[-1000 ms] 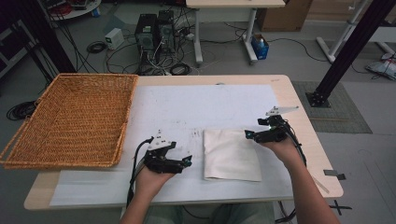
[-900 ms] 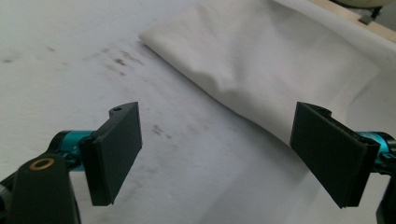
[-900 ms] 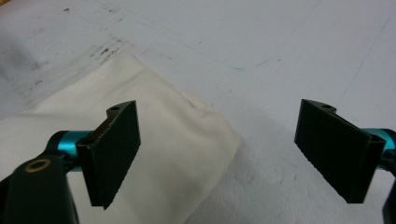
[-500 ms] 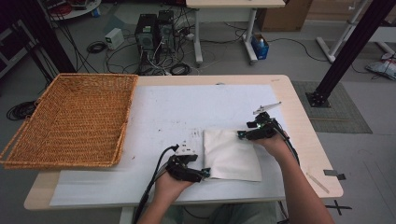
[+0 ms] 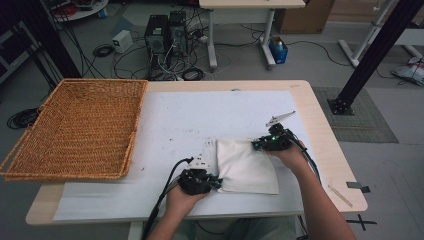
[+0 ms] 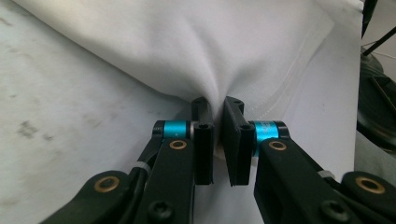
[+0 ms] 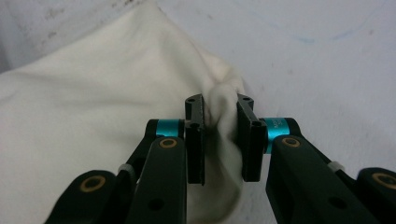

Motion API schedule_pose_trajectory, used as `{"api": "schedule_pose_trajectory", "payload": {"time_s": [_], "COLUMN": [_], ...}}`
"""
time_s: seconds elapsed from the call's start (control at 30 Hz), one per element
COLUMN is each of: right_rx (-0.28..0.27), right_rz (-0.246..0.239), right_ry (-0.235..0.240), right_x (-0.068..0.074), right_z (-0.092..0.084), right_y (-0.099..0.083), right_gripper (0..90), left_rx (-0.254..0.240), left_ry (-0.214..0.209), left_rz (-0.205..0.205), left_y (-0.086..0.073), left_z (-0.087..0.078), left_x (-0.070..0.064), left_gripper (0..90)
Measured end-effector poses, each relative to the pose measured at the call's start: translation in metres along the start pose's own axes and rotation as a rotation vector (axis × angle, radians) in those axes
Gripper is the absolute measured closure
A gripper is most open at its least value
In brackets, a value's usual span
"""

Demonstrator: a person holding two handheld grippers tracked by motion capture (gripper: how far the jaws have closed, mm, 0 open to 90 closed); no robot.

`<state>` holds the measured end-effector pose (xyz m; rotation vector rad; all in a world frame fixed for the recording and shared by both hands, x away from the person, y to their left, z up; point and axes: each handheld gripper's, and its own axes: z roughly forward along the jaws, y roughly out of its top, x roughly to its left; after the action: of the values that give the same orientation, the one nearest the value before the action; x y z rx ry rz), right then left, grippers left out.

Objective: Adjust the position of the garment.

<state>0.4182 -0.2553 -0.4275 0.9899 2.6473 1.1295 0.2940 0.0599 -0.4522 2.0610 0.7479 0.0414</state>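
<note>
While the white folded cloth (image 5: 247, 167) lies flat on the white sheet (image 5: 200, 120) covering the worktop (image 5: 320, 135), near the person's edge and right of centre, both hand-held grippers are clamped on it. Left hand-held gripper (image 5: 216, 183) sits at the cloth's near left corner; in the left gripper view its jaws have just been closing and now pinch a gathered fold of the cloth (image 6: 210, 56) between the pads, fabric puckering into creases that run up from the tips of the left hand-held gripper (image 6: 217, 108). Right hand-held gripper (image 5: 256, 145) sits at the far right corner of the cloth; its jaws have also just been closing, and the right gripper view shows a bunched ridge of cloth (image 7: 93, 116) squeezed between the pads of the right hand-held gripper (image 7: 218, 109), the corner lifted slightly off the sheet. Both forearms enter from the bottom edge of the high view, a black cable trailing from each tool. Wicker basket (image 5: 75, 130) rests on the left end of the worktop, well apart from the cloth, partly overhanging the left edge. Sheet surface shows faint grey smudges near the cloth.
</note>
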Motion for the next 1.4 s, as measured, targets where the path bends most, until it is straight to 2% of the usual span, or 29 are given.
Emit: {"api": "schedule_pose_trajectory", "payload": {"time_s": [0.1,0.23,0.4,0.5,0.6,0.63,0.7,0.77,0.83,0.9,0.93,1.0,1.03,1.17,1.33,1.4], "right_rx": [-0.034,-0.042,-0.067,-0.071,-0.07,-0.07,-0.073,-0.087,-0.121,-0.165,-0.198,-0.242,-0.27,-0.344,-0.408,-0.414], "right_rz": [-0.021,-0.032,-0.057,-0.072,-0.075,-0.074,-0.062,-0.04,-0.041,-0.03,-0.025,-0.012,-0.021,-0.013,0.025,0.03], "right_ry": [-0.017,-0.022,-0.001,0.01,0.023,0.022,0.015,0.003,-0.032,-0.05,-0.068,-0.086,-0.099,-0.128,-0.144,-0.129], "right_x": [0.009,0.021,0.046,0.056,0.061,0.061,0.059,0.054,0.05,0.046,0.045,0.044,0.044,0.041,0.035,0.032], "right_z": [0.003,0.019,0.049,0.064,0.074,0.075,0.075,0.067,0.054,0.035,0.023,0.005,-0.007,-0.036,-0.057,-0.059], "right_y": [0.006,0.018,0.047,0.061,0.067,0.067,0.066,0.065,0.064,0.063,0.061,0.056,0.052,0.037,0.012,0.002], "right_gripper": [77.1,76.8,76.7,76.7,75.2,72.5,59.6,50.3,42.2,36.5,31.5,27.3,23.7,18.3,12.3,12.3], "left_rx": [-0.017,-0.037,-0.036,-0.045,-0.054,-0.063,-0.074,-0.104,-0.145,-0.185,-0.195,-0.235,-0.25,-0.293,-0.335,-0.348], "left_ry": [0.028,0.068,0.115,0.147,0.159,0.167,0.182,0.203,0.215,0.246,0.256,0.275,0.28,0.327,0.339,0.33], "left_rz": [-0.004,-0.019,-0.028,-0.045,-0.048,-0.048,-0.065,-0.083,-0.06,-0.033,-0.028,-0.027,-0.028,-0.012,-0.002,0.002], "left_y": [-0.004,-0.015,-0.029,-0.036,-0.041,-0.041,-0.04,-0.035,-0.029,-0.02,-0.017,-0.007,-0.004,0.014,0.028,0.03], "left_z": [-0.014,-0.043,-0.072,-0.089,-0.097,-0.1,-0.101,-0.102,-0.104,-0.106,-0.107,-0.108,-0.109,-0.113,-0.118,-0.118], "left_x": [0.009,0.024,0.036,0.042,0.044,0.044,0.043,0.042,0.038,0.035,0.035,0.036,0.036,0.04,0.049,0.052], "left_gripper": [82.9,82.8,82.8,82.8,82.6,81.3,63.6,43.3,37.1,31.1,29.0,26.2,24.8,19.9,17.1,17.1]}}
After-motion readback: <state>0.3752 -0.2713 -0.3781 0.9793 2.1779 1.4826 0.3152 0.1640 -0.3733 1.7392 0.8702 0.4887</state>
